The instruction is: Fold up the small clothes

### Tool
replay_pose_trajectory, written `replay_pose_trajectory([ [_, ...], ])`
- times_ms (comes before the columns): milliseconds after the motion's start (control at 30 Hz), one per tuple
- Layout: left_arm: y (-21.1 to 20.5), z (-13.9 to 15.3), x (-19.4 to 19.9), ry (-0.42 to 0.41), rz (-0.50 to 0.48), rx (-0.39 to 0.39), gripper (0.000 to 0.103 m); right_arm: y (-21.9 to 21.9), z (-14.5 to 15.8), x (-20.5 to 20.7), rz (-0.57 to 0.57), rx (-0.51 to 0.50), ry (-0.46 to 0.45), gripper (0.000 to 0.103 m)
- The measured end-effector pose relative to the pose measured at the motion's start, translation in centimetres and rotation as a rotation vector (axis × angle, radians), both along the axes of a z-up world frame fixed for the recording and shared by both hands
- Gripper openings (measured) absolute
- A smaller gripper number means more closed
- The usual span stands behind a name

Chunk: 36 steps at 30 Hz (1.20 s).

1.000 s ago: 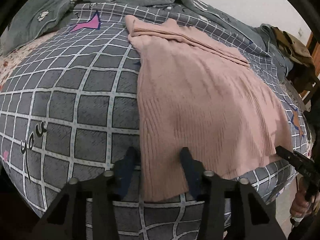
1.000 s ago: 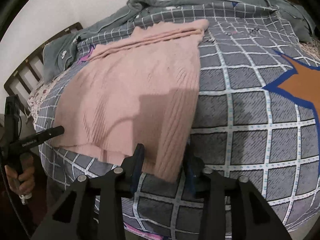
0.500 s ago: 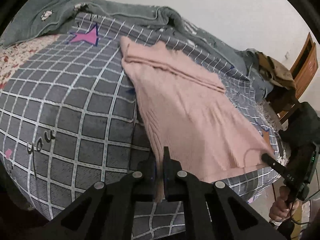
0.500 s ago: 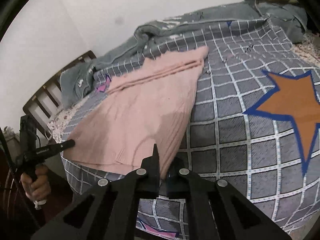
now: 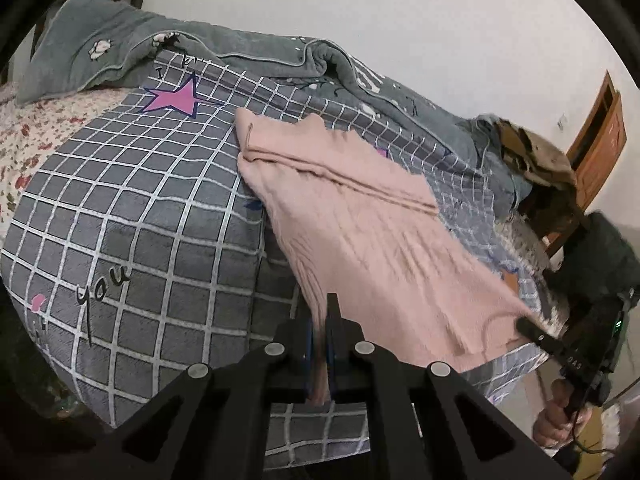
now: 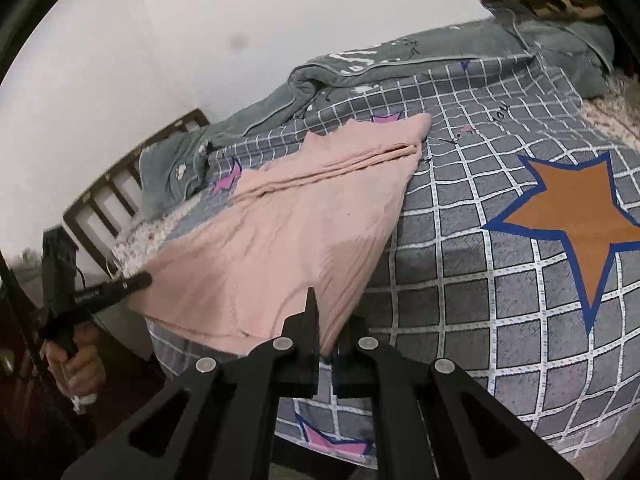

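Note:
A pink knit garment (image 5: 360, 232) lies on a grey checked bedspread (image 5: 140, 240), its far end folded over. My left gripper (image 5: 320, 320) is shut on its near left hem corner and lifts it off the bed. My right gripper (image 6: 326, 320) is shut on the near right hem corner of the same garment (image 6: 288, 232), also raised. Each view shows the other gripper at the opposite corner: the right gripper (image 5: 524, 325) in the left wrist view, the left gripper (image 6: 146, 279) in the right wrist view.
A grey-green quilt (image 5: 248, 44) is bunched along the far side by the white wall. A wooden headboard (image 6: 120, 188) and a floral sheet (image 5: 24, 128) lie at one end, a chair with clothes (image 5: 536, 160) at the other. An orange star (image 6: 576, 220) marks the bedspread.
Both grippers have closed on the garment's near hem corners and risen, lifting the near edge off the bed; the view now looks down from higher up.

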<state>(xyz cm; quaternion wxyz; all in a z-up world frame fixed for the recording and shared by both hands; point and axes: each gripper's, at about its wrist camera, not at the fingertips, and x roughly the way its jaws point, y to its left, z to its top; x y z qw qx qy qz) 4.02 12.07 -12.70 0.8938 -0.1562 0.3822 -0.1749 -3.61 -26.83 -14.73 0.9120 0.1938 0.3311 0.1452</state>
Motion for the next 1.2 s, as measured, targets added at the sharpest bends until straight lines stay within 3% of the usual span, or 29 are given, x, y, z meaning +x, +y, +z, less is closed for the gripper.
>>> replay_pose_trajectory([
  [167,0.6,2.0,2.2,0.016,0.033,-0.064,0.007,-1.8,2.3,3.0,-0.048,0.128,0.029,0.004],
  [400,0.5,5.5,6.6,-0.004,0.077,-0.078,0.007,-2.7,6.6,7.8,-0.049,0.219,0.005,0.004],
  [633,-0.1,7.9,12.7,-0.018,0.108,-0.064,0.007,-3.9,8.8,14.5,-0.065,0.269,-0.012,0.004],
  [900,-1.7,6.9,19.4,-0.008,0.100,-0.008,0.007,-4.4,7.7,21.6,-0.069,0.271,0.026,0.004],
  [1200,-1.7,3.5,27.3,0.068,0.104,-0.023,0.007,-3.9,5.2,29.0,-0.054,0.213,0.084,0.005],
])
